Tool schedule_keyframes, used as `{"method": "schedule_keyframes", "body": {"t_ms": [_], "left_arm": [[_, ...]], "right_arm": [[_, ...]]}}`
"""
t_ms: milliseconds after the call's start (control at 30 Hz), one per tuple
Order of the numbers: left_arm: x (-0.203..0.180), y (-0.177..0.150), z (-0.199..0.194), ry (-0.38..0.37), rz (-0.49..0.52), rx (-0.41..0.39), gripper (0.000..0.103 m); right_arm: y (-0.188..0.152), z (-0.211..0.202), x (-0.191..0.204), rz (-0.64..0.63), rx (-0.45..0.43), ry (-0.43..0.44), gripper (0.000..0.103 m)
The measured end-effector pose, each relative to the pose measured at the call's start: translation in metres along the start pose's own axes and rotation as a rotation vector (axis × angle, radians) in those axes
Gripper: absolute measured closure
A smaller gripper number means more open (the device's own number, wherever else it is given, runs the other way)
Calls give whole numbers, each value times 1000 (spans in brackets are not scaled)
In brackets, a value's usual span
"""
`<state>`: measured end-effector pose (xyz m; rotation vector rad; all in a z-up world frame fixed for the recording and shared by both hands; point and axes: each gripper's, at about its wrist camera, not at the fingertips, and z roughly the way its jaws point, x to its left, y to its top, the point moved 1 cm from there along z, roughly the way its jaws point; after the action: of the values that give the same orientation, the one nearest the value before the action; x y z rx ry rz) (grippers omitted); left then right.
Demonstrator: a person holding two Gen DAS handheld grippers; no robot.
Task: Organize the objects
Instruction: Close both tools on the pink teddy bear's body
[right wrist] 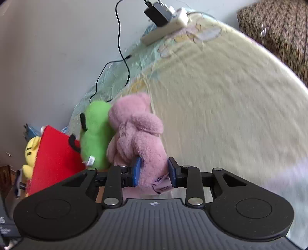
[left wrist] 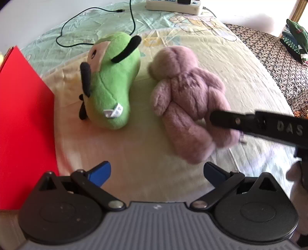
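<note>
My right gripper (right wrist: pixel 154 171) has its jaws clamped on the lower end of the pink plush (right wrist: pixel 138 138), which lies on the bed (right wrist: pixel 221 96). My left gripper (left wrist: pixel 156 173) hangs released above the sheet. Green plush (left wrist: pixel 111 80) lies just beside the pink one; the red box (left wrist: pixel 25 119) stands left, a yellow toy (right wrist: pixel 30 152) behind it. Farther off: black cable (left wrist: pixel 77 25), power strip (left wrist: pixel 173 5).

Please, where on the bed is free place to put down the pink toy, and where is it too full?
Free: the wide yellow sheet right of the pink toy, up to the patterned blanket, and the strip between the toys and the left gripper. Crowded: the left side, where the green toy lies beside the red box, and by the power strip and cable.
</note>
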<state>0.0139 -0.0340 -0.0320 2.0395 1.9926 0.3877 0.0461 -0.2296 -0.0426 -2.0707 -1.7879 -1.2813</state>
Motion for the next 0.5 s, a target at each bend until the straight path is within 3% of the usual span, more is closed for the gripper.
{"method": "schedule_keyframes", "body": {"t_ms": [500], "left_arm": [[-16, -21, -16, 4, 70, -8, 1]], "right_arm": [[-39, -37, -3, 21, 66, -5, 72]]}}
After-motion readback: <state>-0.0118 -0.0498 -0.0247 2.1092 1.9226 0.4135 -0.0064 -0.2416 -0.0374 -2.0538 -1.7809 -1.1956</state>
